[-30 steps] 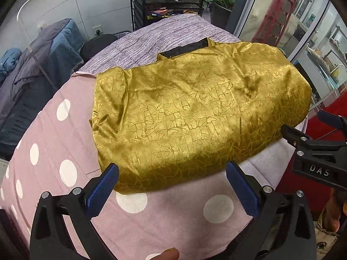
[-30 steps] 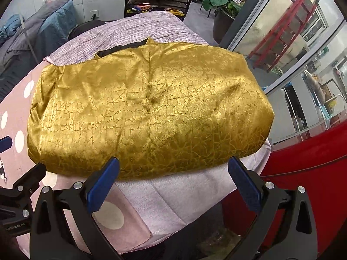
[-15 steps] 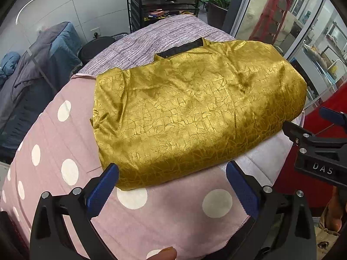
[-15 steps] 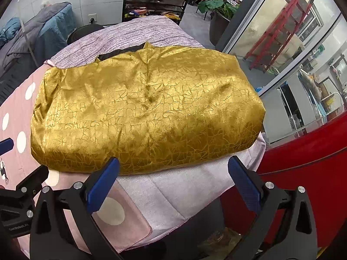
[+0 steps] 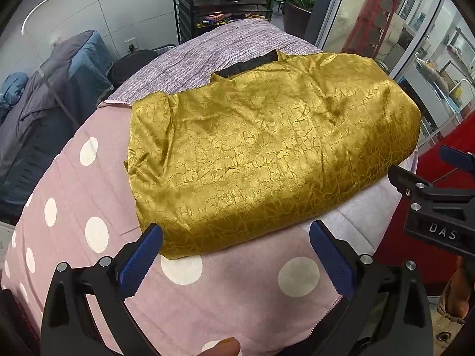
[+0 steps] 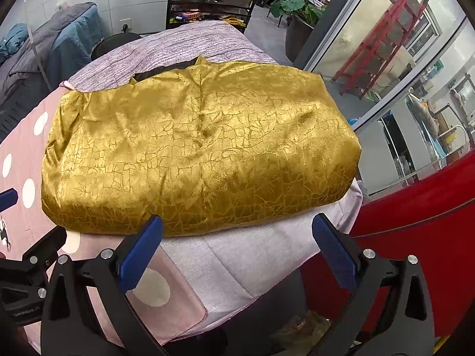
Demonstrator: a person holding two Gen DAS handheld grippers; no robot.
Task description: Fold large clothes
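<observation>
A gold garment (image 5: 267, 154) with a crackle pattern lies folded into a wide rectangle on the bed, a dark lining strip showing at its far edge. The same garment (image 6: 202, 160) fills the middle of the right wrist view. My left gripper (image 5: 236, 252) hovers open just short of the garment's near edge, over the pink dotted cover. My right gripper (image 6: 237, 249) is open too, above the near edge by the bed's right side. Nothing sits between either pair of blue pads. The right gripper's body shows at the right edge of the left wrist view.
The bed carries a pink polka-dot cover (image 5: 74, 207) and a lilac striped blanket (image 5: 225, 47). A chair draped with grey and blue clothes (image 5: 44, 112) stands left. A black shelf trolley (image 5: 219, 3) and a plant are behind. Glass wall and a red surface (image 6: 415, 237) lie right.
Both grippers have drawn back slightly from the garment, which now sits a little farther from the fingers. The garment itself has not shifted, and both grippers stay open.
</observation>
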